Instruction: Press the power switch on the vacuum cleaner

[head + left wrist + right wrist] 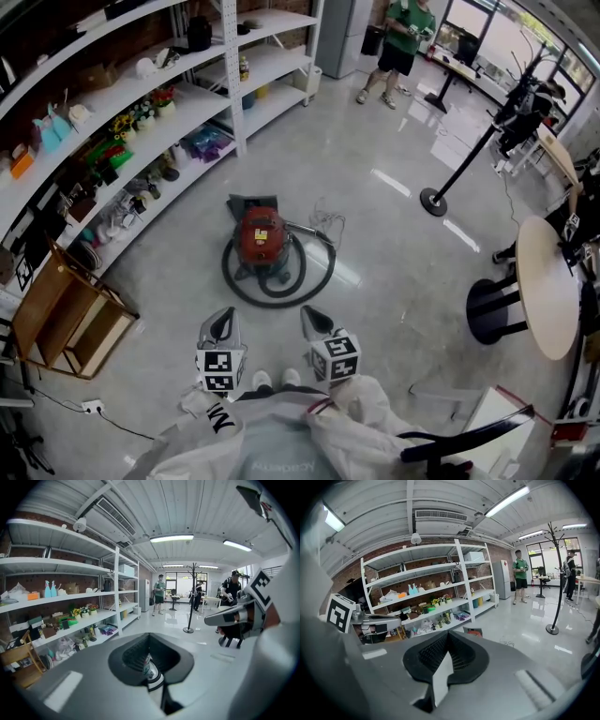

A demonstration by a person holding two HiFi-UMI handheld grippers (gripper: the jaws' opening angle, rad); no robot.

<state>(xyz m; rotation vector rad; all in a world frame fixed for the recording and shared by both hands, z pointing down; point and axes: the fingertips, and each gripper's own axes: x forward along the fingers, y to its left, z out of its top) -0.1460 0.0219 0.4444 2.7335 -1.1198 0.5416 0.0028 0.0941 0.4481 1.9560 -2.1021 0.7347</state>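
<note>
In the head view, the red vacuum cleaner (262, 236) stands on the grey floor a short way ahead of me, with its black hose (281, 281) coiled around it. Both grippers hover nearer to me than the vacuum and apart from it. My left gripper (226, 315) and right gripper (309, 314) are side by side, each with jaws together and nothing held. In the right gripper view, the vacuum's top (474, 632) peeks just above that gripper (447, 635). The left gripper (149, 638) looks over the floor, and the vacuum is hidden there. No switch can be made out.
White shelving (141, 103) full of small items lines the left wall. A wooden crate (66, 314) sits at the lower left. A coat stand (433, 201) and a round table (548, 286) stand to the right. A person (398, 42) stands far back.
</note>
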